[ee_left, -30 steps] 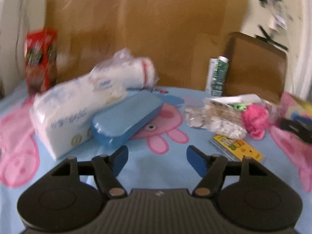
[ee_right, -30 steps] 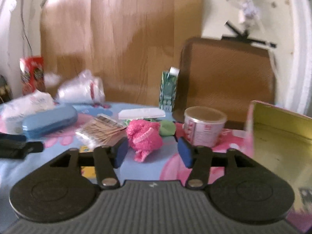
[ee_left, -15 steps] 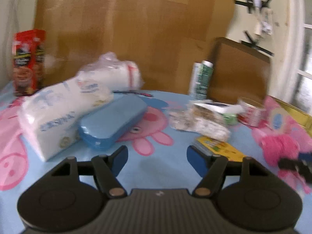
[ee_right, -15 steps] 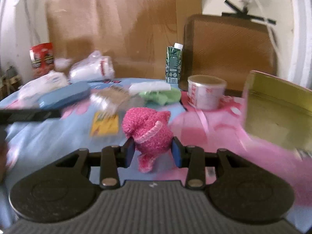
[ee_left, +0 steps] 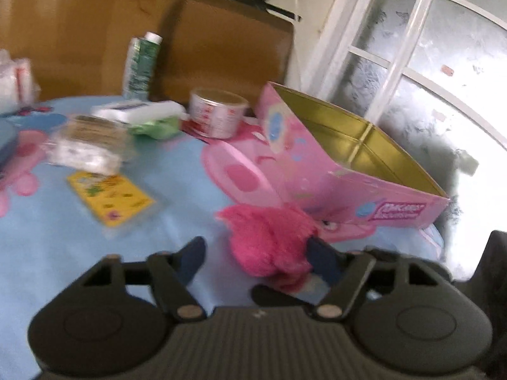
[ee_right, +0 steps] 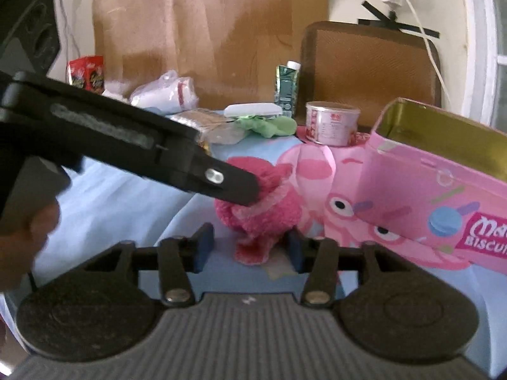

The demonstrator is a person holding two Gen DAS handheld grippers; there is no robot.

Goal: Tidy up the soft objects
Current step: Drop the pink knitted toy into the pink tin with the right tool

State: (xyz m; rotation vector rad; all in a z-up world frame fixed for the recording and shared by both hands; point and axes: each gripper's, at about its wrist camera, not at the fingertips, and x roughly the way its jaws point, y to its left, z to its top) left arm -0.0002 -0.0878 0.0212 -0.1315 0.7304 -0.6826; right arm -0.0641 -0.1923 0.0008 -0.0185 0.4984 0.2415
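A fuzzy pink knitted piece [ee_right: 259, 218] lies on the blue cartoon cloth just in front of a pink biscuit tin [ee_right: 437, 171] with a gold inside. It also shows in the left wrist view [ee_left: 269, 243]. My right gripper [ee_right: 248, 248] is open, its fingers either side of the piece's lower end. My left gripper [ee_left: 258, 258] is open around the piece; its right finger touches it, and its finger [ee_right: 228, 183] reaches in from the left. A green soft cloth [ee_right: 269, 125] lies further back.
A small metal can [ee_right: 331, 123], a green carton [ee_right: 286, 88], a white flat pack [ee_right: 253, 109], a bag of cotton swabs [ee_left: 88, 145], a yellow card [ee_left: 111, 198] and a white plastic bag [ee_right: 168, 93] lie behind. A brown chair back [ee_right: 370, 63] stands beyond the table edge.
My right gripper carried the pink piece to the tin and opened, letting it go onto the cloth. My left gripper swung right and came around the piece.
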